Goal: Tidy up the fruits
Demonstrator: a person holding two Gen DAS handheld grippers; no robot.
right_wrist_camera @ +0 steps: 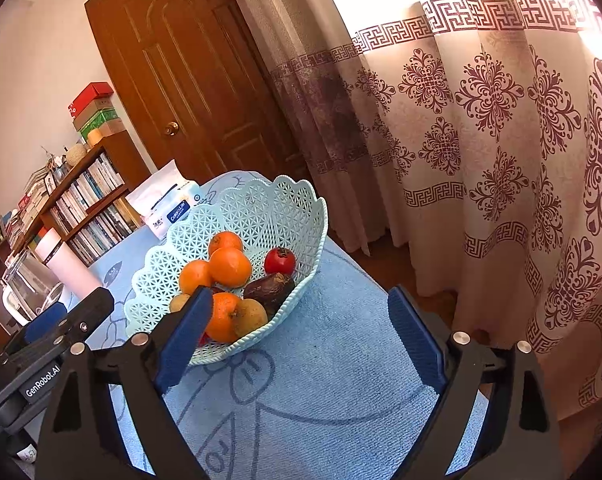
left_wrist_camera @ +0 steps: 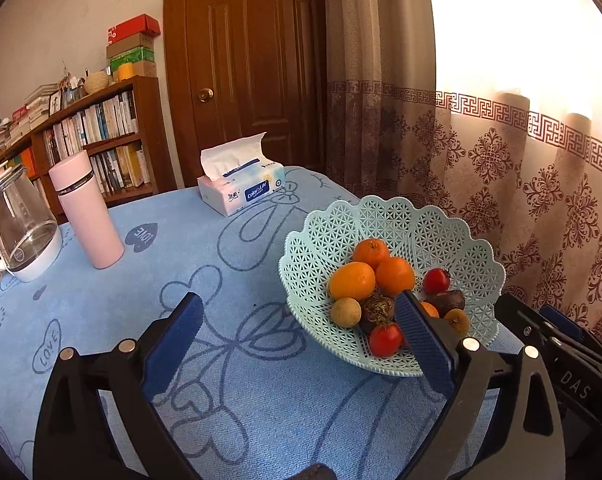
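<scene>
A pale green lattice basket stands on the blue tablecloth and holds all the fruit in view. Inside are three oranges, two red tomatoes, a dark wrinkled fruit and small yellow-brown fruits. My left gripper is open just in front of the basket, and its right finger overlaps the near rim with nothing held. In the right wrist view the same basket sits ahead and to the left. My right gripper is open over bare cloth beside it.
A tissue pack lies behind the basket. A pink flask and a glass kettle stand at the table's left. Behind are a bookshelf and a door. A patterned curtain hangs past the table's right edge.
</scene>
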